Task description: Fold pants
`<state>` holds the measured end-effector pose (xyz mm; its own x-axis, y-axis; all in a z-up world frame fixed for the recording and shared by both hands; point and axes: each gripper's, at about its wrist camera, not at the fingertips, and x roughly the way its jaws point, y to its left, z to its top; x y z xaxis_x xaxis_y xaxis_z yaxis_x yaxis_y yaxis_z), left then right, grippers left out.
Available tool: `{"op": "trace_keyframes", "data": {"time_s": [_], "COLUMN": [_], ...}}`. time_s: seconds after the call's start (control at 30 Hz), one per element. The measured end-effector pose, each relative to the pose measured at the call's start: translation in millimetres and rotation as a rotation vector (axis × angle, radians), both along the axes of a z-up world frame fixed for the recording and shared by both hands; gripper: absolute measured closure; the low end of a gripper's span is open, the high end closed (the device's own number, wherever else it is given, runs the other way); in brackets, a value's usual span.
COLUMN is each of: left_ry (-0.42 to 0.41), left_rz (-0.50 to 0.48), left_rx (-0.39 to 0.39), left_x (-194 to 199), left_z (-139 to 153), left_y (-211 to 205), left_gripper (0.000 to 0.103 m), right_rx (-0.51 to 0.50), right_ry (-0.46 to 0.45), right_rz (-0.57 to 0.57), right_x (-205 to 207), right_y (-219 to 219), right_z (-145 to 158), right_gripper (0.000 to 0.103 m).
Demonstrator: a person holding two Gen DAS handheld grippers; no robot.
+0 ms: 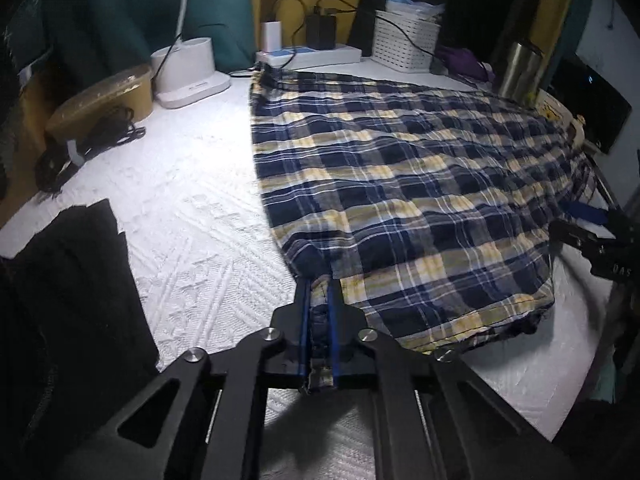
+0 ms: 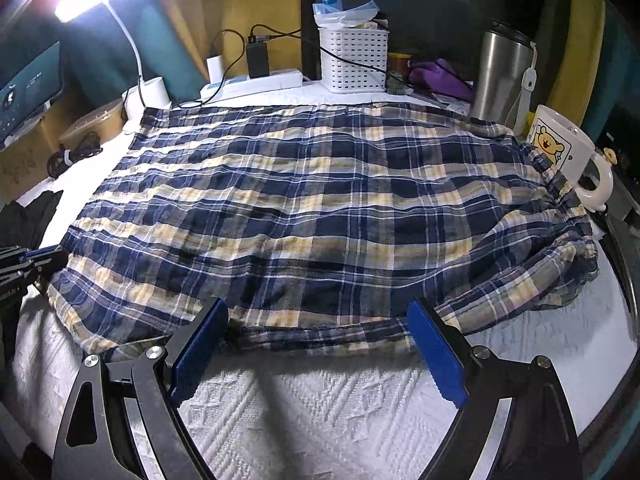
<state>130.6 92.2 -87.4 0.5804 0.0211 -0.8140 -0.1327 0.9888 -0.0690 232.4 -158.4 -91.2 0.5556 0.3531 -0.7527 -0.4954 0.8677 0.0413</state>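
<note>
The navy, yellow and white plaid pants [image 1: 400, 184] lie spread across the white textured table cover [image 1: 192, 216], folded lengthwise. My left gripper [image 1: 319, 280] is shut on the pants' near left corner, with fabric pinched between its blue pads. In the right wrist view the pants [image 2: 304, 208] fill the middle. My right gripper [image 2: 318, 312] is open and empty, its blue fingers [image 2: 436, 352] standing astride the near hem. The left gripper shows at that view's left edge [image 2: 36, 258]; the right gripper shows at the right edge of the left view [image 1: 592, 236].
Along the back stand a white lamp base [image 1: 188, 72], a power strip with chargers [image 2: 256, 80], a white basket [image 2: 354, 60], a steel tumbler [image 2: 504, 76] and a bear mug [image 2: 564, 152] touching the pants. A black garment [image 1: 68, 280] and coiled cable [image 1: 88, 140] lie at left.
</note>
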Motion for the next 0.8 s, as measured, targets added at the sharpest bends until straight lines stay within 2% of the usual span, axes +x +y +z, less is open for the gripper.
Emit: {"op": "trace_keyframes", "data": {"time_s": [0.3,0.53,0.57,0.6,0.63,0.67,0.77,0.8], "left_ry": [0.025,0.005,-0.006,-0.016,-0.025,-0.041,-0.076,-0.081], "left_rz": [0.036,0.059,0.061,0.068,0.073,0.079,0.093,0.093], "left_rx": [0.015,0.023,0.03,0.034,0.033,0.027,0.037,0.048], "left_x": [0,-4,-4,-3,-3,-2,0,1], "left_z": [3,26,30,34,36,40,53,56], "left_y": [3,-1,-3,-3,-3,-4,-8,-10], "left_gripper": [0.097,0.094,0.088,0.074,0.066,0.053,0.05,0.05], "right_rx": [0.022,0.049,0.052,0.054,0.058,0.061,0.076,0.08], "right_ry": [-0.008,-0.015,-0.016,-0.016,-0.016,-0.018,-0.028,-0.031], "right_rz": [-0.02,-0.048,-0.05,-0.051,-0.052,-0.054,-0.061,-0.062], "right_x": [0,-2,-2,-3,-3,-4,-6,-7], "right_y": [-17,-36,-39,-40,-43,-46,-55,-57], "right_z": [2,7,8,8,9,11,16,17], "right_gripper": [0.011,0.011,0.011,0.011,0.011,0.011,0.011,0.007]}}
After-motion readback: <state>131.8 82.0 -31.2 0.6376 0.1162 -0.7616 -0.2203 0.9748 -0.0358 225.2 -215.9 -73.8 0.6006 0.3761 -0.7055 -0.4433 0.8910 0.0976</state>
